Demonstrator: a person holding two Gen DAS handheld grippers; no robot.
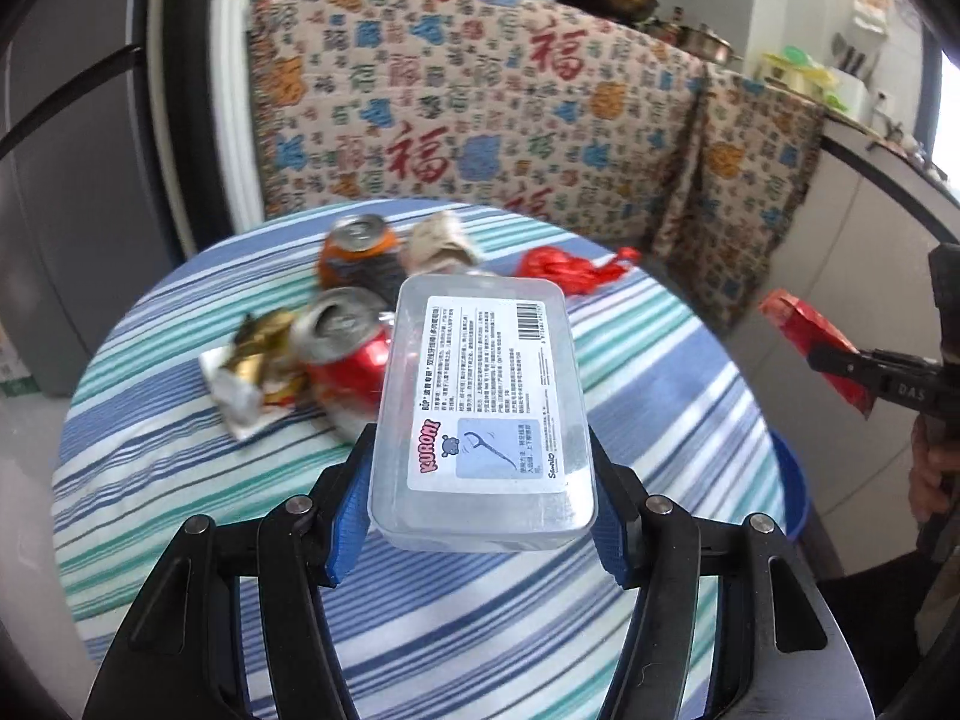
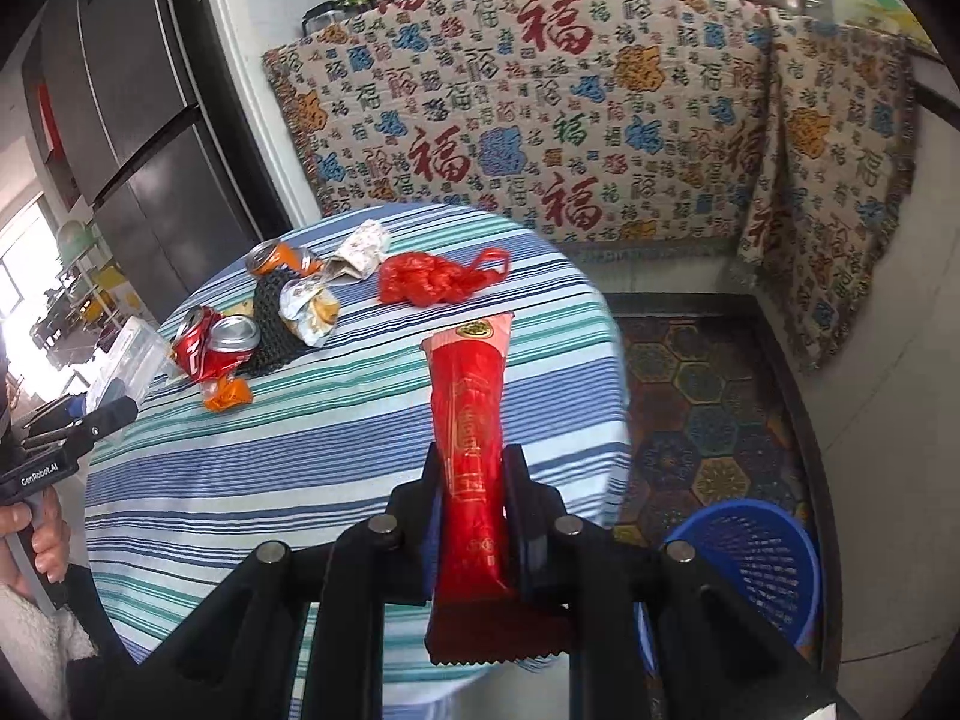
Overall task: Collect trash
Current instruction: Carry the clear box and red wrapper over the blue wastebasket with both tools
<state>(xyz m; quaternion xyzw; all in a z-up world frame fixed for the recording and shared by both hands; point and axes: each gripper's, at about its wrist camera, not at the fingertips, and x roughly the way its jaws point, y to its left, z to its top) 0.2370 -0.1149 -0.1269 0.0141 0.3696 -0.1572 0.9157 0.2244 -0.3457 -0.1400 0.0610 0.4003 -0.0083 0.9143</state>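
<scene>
My left gripper (image 1: 480, 462) is shut on a clear plastic floss box (image 1: 483, 402) with a white label and holds it above the round striped table (image 1: 180, 468). My right gripper (image 2: 471, 462) is shut on a long red wrapper (image 2: 471, 420) and holds it over the table's right edge. On the table lie a crushed red can (image 2: 207, 348), a crushed orange can (image 2: 279, 258), a red plastic bag (image 2: 432, 279), crumpled paper (image 2: 360, 252) and foil wrappers (image 2: 309, 309). The right gripper with the red wrapper also shows in the left wrist view (image 1: 864, 366).
A blue mesh basket (image 2: 762, 558) stands on the floor to the right of the table. A patterned cloth (image 2: 570, 120) hangs over the counter behind. A dark fridge (image 2: 138, 120) stands at the left. Pots sit on the counter top.
</scene>
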